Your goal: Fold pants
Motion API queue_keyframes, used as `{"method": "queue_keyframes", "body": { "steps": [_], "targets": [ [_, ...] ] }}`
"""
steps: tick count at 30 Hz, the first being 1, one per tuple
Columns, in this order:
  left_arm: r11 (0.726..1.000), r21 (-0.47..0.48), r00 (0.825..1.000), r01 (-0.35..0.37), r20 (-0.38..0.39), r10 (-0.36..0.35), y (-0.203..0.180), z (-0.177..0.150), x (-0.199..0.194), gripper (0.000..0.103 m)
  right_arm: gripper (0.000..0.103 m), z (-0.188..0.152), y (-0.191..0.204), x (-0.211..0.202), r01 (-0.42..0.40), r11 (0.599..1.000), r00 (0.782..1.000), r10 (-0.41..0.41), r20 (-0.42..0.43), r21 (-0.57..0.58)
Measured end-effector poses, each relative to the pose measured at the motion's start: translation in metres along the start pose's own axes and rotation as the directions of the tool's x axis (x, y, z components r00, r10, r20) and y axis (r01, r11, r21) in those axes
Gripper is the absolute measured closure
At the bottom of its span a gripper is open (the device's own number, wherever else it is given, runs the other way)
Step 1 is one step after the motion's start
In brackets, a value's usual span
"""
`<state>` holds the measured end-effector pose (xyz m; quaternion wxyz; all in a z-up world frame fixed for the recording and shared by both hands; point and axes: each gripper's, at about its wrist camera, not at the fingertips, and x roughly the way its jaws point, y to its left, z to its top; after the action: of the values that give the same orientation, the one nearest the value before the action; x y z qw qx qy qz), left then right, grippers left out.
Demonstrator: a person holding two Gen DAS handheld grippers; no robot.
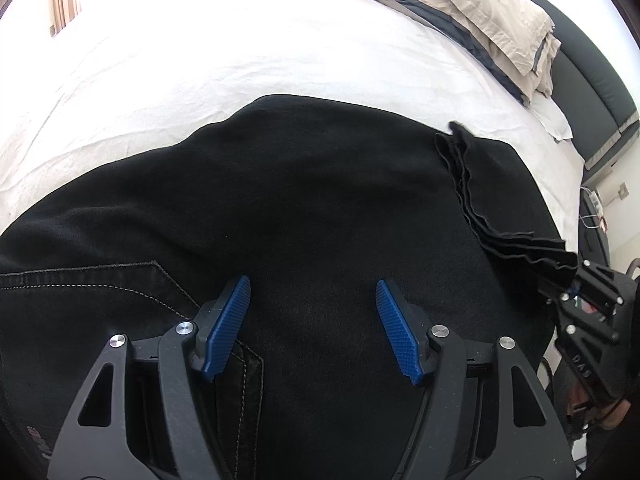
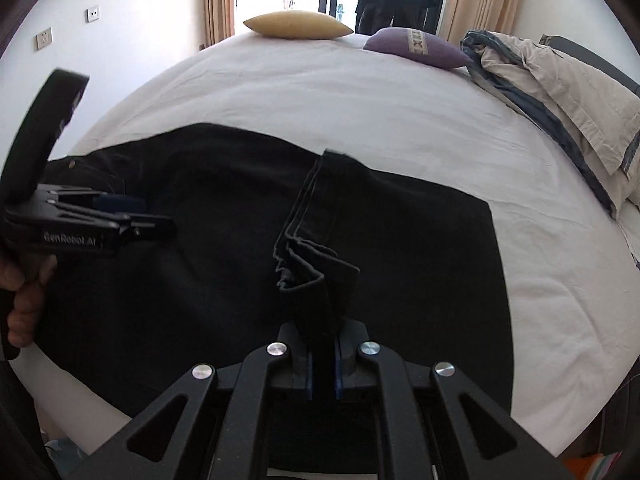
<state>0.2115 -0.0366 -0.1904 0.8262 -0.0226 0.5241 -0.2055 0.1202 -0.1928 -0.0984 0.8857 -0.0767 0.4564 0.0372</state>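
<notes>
Black pants (image 1: 300, 208) lie spread on the white bed (image 1: 280, 52), stitched pocket at the lower left of the left wrist view. My left gripper (image 1: 314, 320) hovers over them, open, blue pads (image 1: 226, 328) apart with only cloth below. My right gripper (image 2: 322, 364) is shut on the bunched leg hems (image 2: 316, 248), lifted and folded back over the pants (image 2: 400, 260). From the left wrist view the right gripper (image 1: 576, 288) appears at the right edge with the hems (image 1: 480, 200) trailing from it. In the right wrist view the left gripper (image 2: 120, 208) shows at the left, held by a hand (image 2: 24, 304).
A yellow pillow (image 2: 296, 24) and a purple cushion (image 2: 416, 48) lie at the far side of the bed. A beige and grey folded duvet (image 2: 560, 92) sits at the right, by the dark headboard (image 1: 592, 80). Curtains and a window stand beyond.
</notes>
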Motion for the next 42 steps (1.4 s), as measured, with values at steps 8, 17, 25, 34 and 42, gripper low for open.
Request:
{"method": "queue_keyframes", "body": {
  "steps": [8,17,25,34,42],
  "targets": [
    [0.975,-0.134,0.984,0.177,0.015,-0.177,0.002,0.009,-0.017,0.031,0.095,-0.009,0.01,-0.013,0.047,0.998,0.995,-0.042,0.085,-0.049],
    [0.824,-0.395,0.899,0.406,0.011,-0.438,0.03,0.004,-0.018,0.013,0.095,-0.008,0.062,-0.052,0.121,0.976,0.978,-0.086,0.191,-0.179],
    [0.767,-0.463,0.864,0.444,-0.008,-0.504,0.051,0.005,-0.015,0.031,0.095,-0.004,0.102,-0.057,0.146,0.943,0.974,-0.085,0.21,-0.298],
    [0.847,-0.357,0.896,0.395,-0.055,-0.441,0.088,0.016,-0.036,0.093,0.094,-0.003,0.133,-0.05,0.124,0.902,0.978,-0.039,0.207,-0.415],
    [0.907,-0.29,0.934,0.306,-0.094,-0.346,0.116,0.004,-0.056,0.094,0.094,-0.008,0.165,-0.034,0.096,0.86,0.985,-0.009,0.174,-0.501]
  ]
}}
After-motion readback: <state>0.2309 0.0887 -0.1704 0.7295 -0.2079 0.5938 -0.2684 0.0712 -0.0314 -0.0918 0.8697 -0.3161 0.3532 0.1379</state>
